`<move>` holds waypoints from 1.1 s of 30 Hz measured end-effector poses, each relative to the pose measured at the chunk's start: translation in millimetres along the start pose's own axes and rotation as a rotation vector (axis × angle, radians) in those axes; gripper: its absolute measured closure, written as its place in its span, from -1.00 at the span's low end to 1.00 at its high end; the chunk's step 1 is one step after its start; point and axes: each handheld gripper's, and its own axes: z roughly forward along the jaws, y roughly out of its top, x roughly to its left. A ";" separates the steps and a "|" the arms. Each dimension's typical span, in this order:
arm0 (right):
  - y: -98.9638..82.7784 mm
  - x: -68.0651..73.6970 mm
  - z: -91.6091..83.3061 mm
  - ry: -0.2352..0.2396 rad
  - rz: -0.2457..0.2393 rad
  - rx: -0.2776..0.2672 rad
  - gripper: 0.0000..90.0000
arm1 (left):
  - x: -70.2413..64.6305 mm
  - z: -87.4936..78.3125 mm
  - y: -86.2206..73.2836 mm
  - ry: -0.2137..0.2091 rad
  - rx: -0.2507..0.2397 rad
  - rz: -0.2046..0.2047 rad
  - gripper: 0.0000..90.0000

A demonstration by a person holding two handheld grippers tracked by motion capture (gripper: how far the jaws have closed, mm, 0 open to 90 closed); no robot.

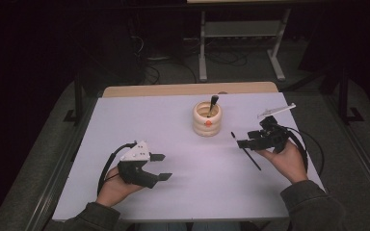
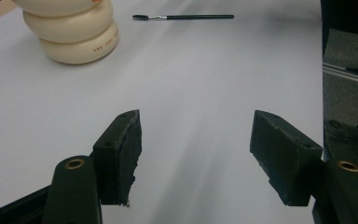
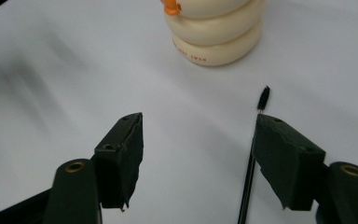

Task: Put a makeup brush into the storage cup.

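- The left gripper [image 1: 161, 167], held in the person's left hand [image 1: 113, 185] at the near left of the white worktop [image 1: 125, 120], has its jaws spread wide with nothing between them; a grey three-cornered plate sits on top of it and a black cable loops back from it.
- In the left gripper view the two black jaws stand well apart over bare white worktop surface.
- The right gripper [image 1: 241, 143], held in the person's right hand [image 1: 289, 161] at the near right of the worktop, points leftward with its jaws apart, gripping nothing.
- A thin black brush with a small dark bristle tip [image 1: 245, 151] lies flat on the worktop just beside the right gripper, its tip pointing away from the person.
- In the right gripper view the brush [image 3: 250, 172] runs alongside the inner face of the right-hand jaw; I cannot tell whether it touches it.
- Farther back, near the worktop's middle, stands a cream-coloured holder shaped like stacked rings [image 1: 207, 118] with a small orange mark on its front; a dark-handled brush [image 1: 212, 104] leans upright inside it.
- Beyond the worktop's far wooden edge, grey metal frame legs [image 1: 203, 53] stand on a dark floor.
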 end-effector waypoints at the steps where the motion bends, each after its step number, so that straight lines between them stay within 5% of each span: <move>1: -1.7 -0.7 0.5 -0.008 -0.008 0.003 -0.26 | 0.4 -0.3 0.0 0.000 0.003 0.003 -0.25; 15: -17.5 -7.0 12.9 -0.070 0.042 0.109 -0.02 | 1.7 -0.9 0.0 0.002 0.005 0.008 -0.25; 33: -27.7 -14.7 36.9 -0.122 0.032 0.256 0.42 | 1.7 -2.3 0.0 -0.006 -0.001 0.000 -0.25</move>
